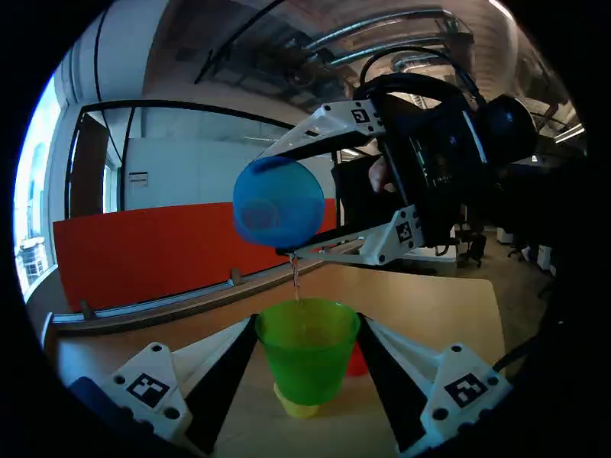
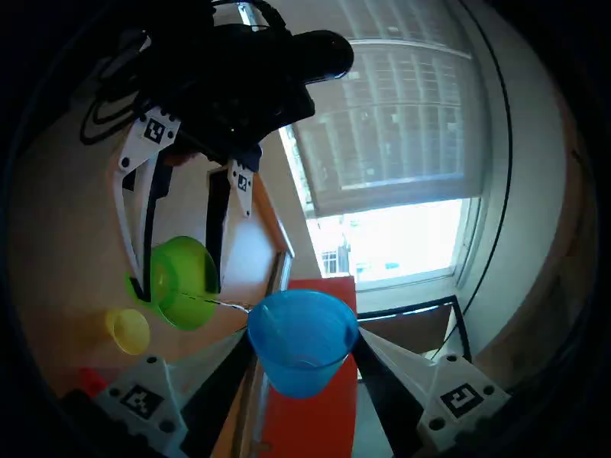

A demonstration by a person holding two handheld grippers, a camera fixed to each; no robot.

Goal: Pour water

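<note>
Left gripper view: left tongs [image 1: 306,320] clamp green cup [image 1: 308,362], right tongs [image 1: 273,204] blue cup [image 1: 281,197].

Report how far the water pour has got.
Done: the left gripper holds the green cup upright, the right gripper has the blue cup tipped above it. In hand: a thin stream runs from the blue rim into the green cup. Left: finish pouring and right the blue cup; how much water remains is unclear.

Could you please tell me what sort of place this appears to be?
Most likely an open-plan office or workshop: exposed pipes run under the ceiling, a long red partition backs the wooden table, and a large window has blinds.
</note>
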